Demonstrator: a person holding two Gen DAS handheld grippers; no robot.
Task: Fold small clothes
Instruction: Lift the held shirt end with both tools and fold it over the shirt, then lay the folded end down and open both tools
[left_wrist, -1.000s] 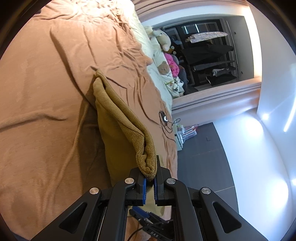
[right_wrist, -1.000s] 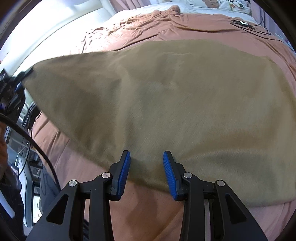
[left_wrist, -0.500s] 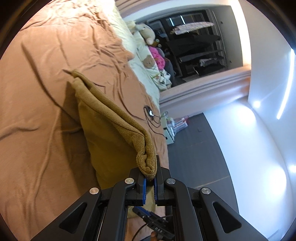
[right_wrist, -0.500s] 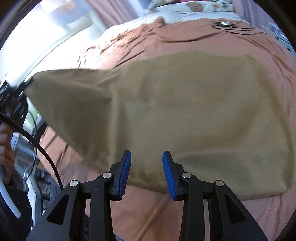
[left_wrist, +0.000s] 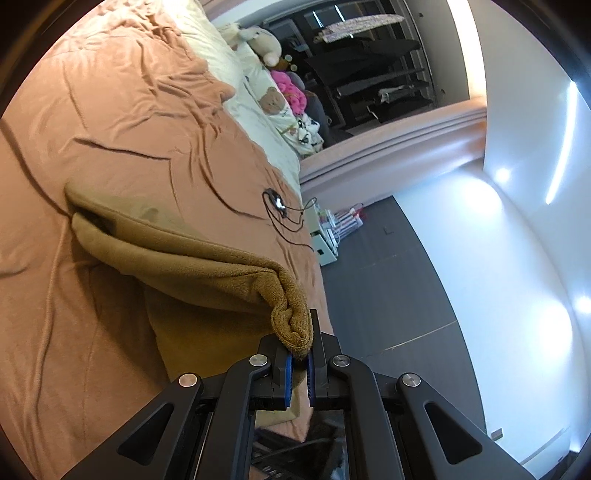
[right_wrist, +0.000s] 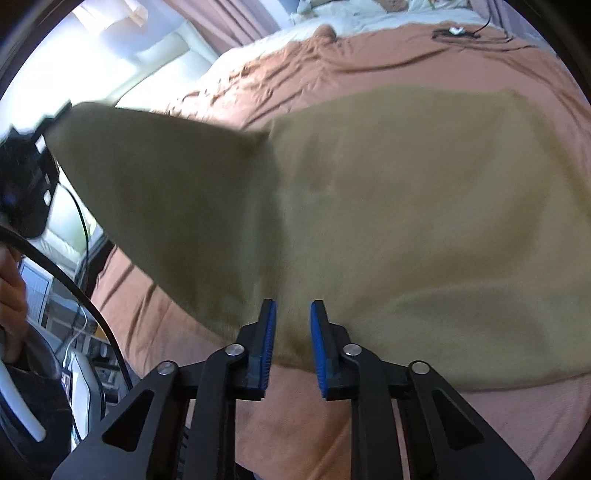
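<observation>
Your left gripper (left_wrist: 299, 363) pinches a bunched corner of the olive-brown cloth (right_wrist: 406, 206), lifted off the bed (left_wrist: 110, 110) near its edge. Your right gripper (right_wrist: 291, 334) has just been closing, jaws still parted astride the near hem. Risk: closing early grabs the bedspread too, dragging the fold askew.

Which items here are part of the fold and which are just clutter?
In the job:
brown cloth
left gripper, shut on a cloth corner
right gripper, jaws just closing at the cloth edge

Lying about:
black cable
stuffed toys
pillows
</observation>
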